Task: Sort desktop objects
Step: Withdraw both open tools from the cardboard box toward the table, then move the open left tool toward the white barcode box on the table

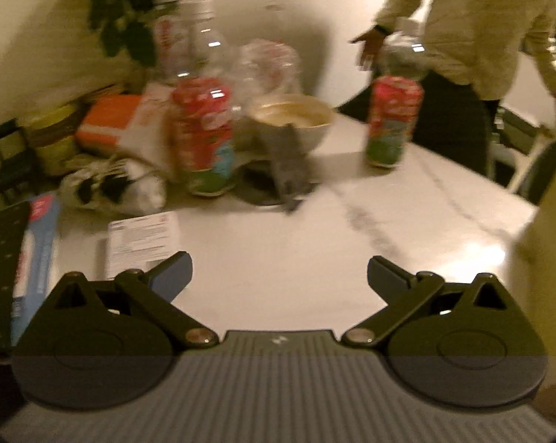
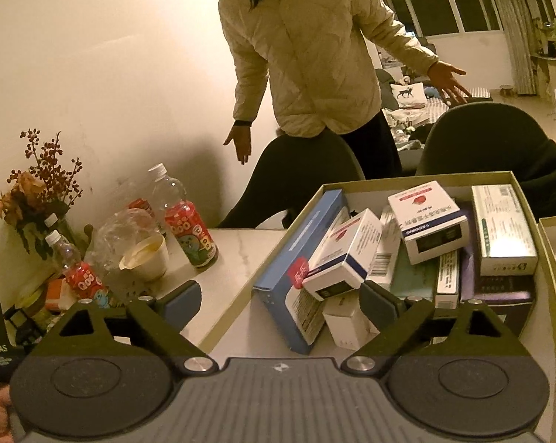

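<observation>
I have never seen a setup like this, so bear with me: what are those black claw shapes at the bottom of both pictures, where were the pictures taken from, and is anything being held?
No robot here: a person holds a two-finger clamp in each hand, with a camera looking along the fingers. One picture is from the left gripper, open over the white marble-look table, facing red-labelled clear plastic bottles, a cream bowl and a printed paper slip. The other is from the right gripper, open above a shallow cardboard box of white medicine cartons. Neither holds anything. A bystander in a cream quilted jacket stands behind.
</observation>
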Tool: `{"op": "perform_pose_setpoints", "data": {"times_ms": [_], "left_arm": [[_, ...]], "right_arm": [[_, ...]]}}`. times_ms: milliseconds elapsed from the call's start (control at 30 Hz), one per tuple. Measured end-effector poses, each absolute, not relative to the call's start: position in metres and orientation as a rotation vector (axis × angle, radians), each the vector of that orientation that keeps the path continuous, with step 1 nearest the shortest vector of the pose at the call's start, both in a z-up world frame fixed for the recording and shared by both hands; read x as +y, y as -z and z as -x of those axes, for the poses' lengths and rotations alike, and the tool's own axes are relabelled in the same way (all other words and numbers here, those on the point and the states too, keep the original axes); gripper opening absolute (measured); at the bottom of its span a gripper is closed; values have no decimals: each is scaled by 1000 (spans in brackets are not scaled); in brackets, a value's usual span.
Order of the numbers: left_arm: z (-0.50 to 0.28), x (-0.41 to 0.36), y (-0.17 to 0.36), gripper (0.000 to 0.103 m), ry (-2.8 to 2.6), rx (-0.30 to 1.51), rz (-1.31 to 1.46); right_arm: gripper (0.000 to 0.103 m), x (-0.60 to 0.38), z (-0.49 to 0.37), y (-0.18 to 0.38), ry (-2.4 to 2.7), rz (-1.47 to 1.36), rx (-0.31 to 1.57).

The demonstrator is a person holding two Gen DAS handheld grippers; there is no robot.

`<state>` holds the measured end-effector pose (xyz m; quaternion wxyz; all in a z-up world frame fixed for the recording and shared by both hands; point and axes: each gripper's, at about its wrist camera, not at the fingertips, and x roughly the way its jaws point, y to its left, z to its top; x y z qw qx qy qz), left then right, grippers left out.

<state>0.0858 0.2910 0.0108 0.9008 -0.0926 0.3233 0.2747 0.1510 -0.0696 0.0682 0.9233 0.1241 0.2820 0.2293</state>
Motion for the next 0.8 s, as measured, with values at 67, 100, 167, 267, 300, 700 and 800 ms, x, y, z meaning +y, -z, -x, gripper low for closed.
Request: {"op": "perform_pose_setpoints", "data": {"times_ms": [67,100,167,267,300,700,800], "left_arm": [[-86,297,-8,103,-622,675,178],[-87,300,-6,103,-642,678,180],[-87,308,-1,103,-682,684,203],[-85,317,4,103,-733,680,236],[-85,319,5,103,-748,680,244],[-88,346,27,103,-900,700,304],[-89,351,31,103,-928,703,311]], "right_arm": [[94,-68,-151,-67,-475,-258,583],[94,-68,-151,-67,-478,-260,584],[94,-67,-151,-67,-482,-259,587],[95,-67,-151,-67,-484,-259,588],[95,-67,-151,-67,-485,-260,588],[96,-73,-154,-64,-473,-261,598],[96,-73,-155,-63,-471,-261,601]]}}
